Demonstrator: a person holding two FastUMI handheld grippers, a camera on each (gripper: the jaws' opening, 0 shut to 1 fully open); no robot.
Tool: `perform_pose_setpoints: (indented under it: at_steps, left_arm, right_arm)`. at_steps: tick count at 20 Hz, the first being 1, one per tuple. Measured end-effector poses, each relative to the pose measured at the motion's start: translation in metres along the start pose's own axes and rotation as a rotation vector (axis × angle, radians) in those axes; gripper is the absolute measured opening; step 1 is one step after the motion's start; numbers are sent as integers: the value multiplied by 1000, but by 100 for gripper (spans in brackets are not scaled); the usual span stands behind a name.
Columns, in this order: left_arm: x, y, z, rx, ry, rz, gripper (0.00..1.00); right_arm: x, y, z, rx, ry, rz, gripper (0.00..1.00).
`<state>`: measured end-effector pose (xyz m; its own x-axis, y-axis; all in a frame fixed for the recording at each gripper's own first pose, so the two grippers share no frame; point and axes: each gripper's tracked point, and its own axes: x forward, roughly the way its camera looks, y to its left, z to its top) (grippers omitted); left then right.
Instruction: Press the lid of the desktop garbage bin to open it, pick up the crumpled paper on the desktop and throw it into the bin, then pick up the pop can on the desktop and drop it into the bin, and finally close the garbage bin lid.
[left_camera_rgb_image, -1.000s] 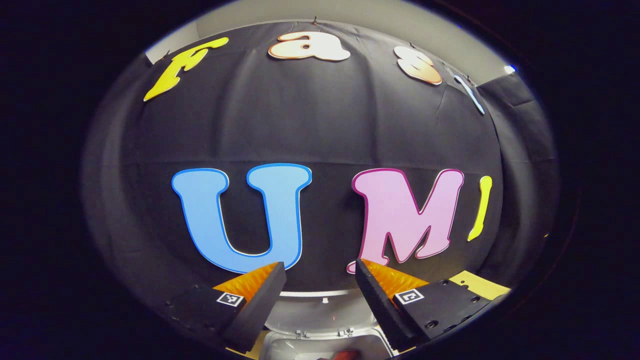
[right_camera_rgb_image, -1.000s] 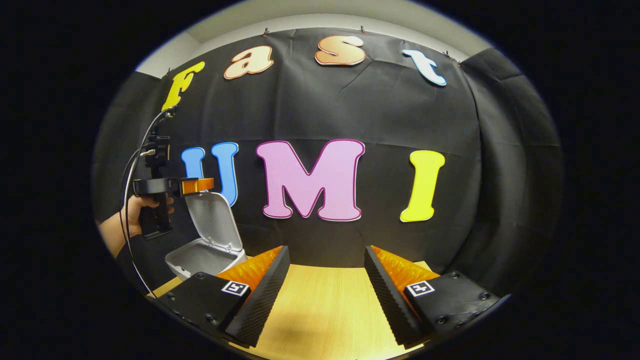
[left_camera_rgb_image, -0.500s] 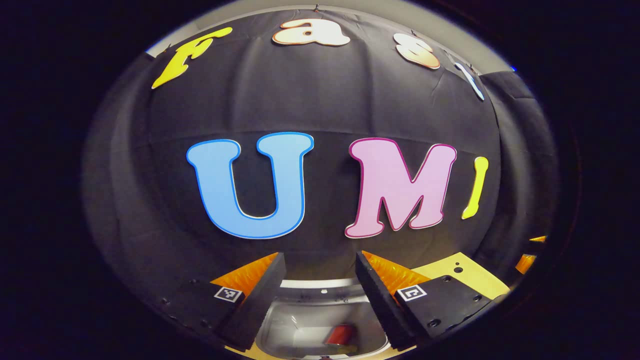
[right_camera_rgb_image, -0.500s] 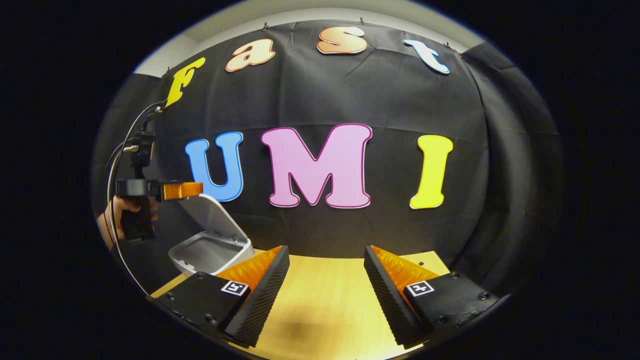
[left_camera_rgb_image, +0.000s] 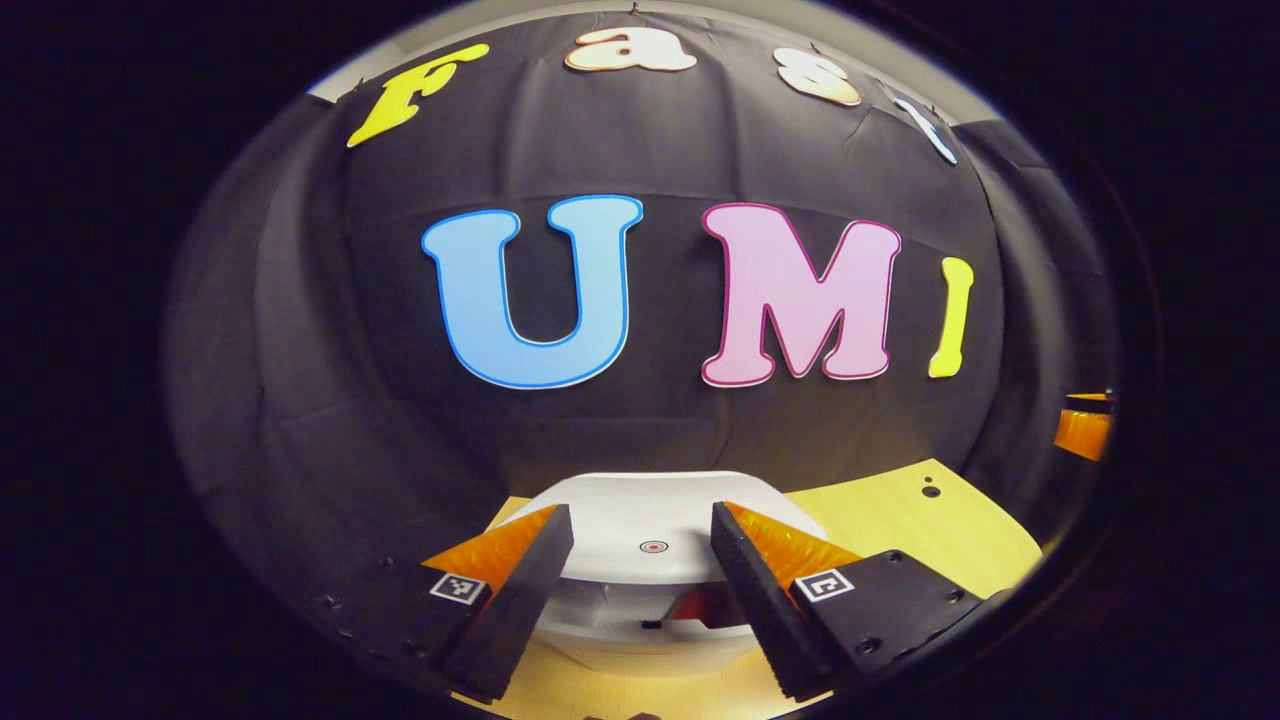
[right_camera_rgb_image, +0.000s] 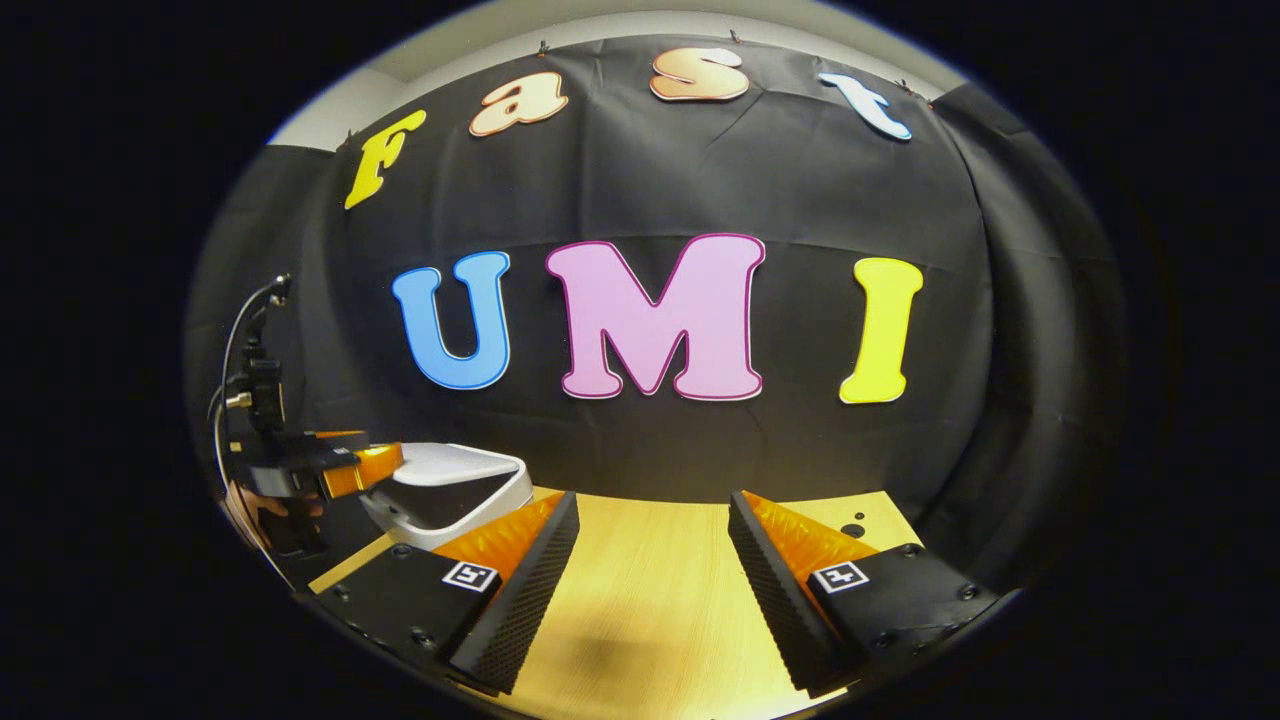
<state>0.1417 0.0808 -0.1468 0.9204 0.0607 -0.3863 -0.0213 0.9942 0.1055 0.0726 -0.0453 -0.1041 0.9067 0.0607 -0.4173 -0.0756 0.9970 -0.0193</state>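
White bin lid now nearly down, no longer upright, under wide, empty left claw

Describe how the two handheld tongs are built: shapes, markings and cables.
Each of the tongs, left and right, has two wedge-shaped fingers with ribbed inner faces, mounted on black blocks with screws and a square black-and-white marker. In the right gripper view the left tongs carry a black upright post and a pale looping cable.
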Motion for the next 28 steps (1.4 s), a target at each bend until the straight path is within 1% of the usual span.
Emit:
perform_pose_setpoints:
  at_steps: [3,5,6,7,8,10,11,12,13,15,17,19,20,21,22,23,25,28]
  left_arm:
    - [0,-1,-20,1,14,0,96]
    - [2,-3,-31,24,-7,-21,97]
    - [6,-3,-45,29,12,-35,96]
    - [-1,-3,-56,-6,25,-39,96]
    - [1,-1,-42,-19,-51,-39,100]
    - [4,-3,-53,14,-8,-39,98]
    - [5,-1,-49,47,-33,-42,99]
    - [7,-3,-51,68,-49,-44,99]
    - [8,-3,-53,72,-74,-49,99]
    - [7,-1,-51,5,-140,-54,99]
    - [7,-2,-53,39,-139,-43,99]
    - [9,-2,-45,68,-140,-32,98]
    - [6,-2,-42,68,-119,-23,97]
    - [0,-3,-34,57,-122,-19,96]
    - [-8,-5,-18,35,-153,-22,94]
    - [-21,-8,0,10,-204,-20,94]
    - [-52,-4,37,-55,-292,11,94]
    - [-105,-6,72,-158,-396,37,94]
  right_arm:
    - [-9,-1,-10,3,17,-9,98]
    - [-13,-5,-15,13,22,-23,98]
    - [-16,-6,-17,21,24,-29,98]
    - [-17,-7,-19,28,27,-35,98]
    - [-20,-8,-21,33,32,-42,98]
    - [-24,-12,-25,17,37,-60,97]
    - [-27,-12,-26,7,39,-64,98]
    - [-28,-12,-28,0,41,-66,98]
    - [-30,-11,-29,-1,43,-67,97]
    - [-32,-8,-31,-3,46,-66,98]
    - [-35,-6,-32,-7,45,-67,98]
    - [-36,-3,-31,-3,43,-65,98]
    - [-36,0,-29,2,42,-59,98]
    - [-37,3,-26,5,32,-53,98]
    - [-38,5,-19,3,14,-54,97]
    - [-39,6,-14,1,-8,-56,97]
    - [-44,14,-5,16,-59,-59,98]
    - [-56,37,10,31,-167,-48,98]
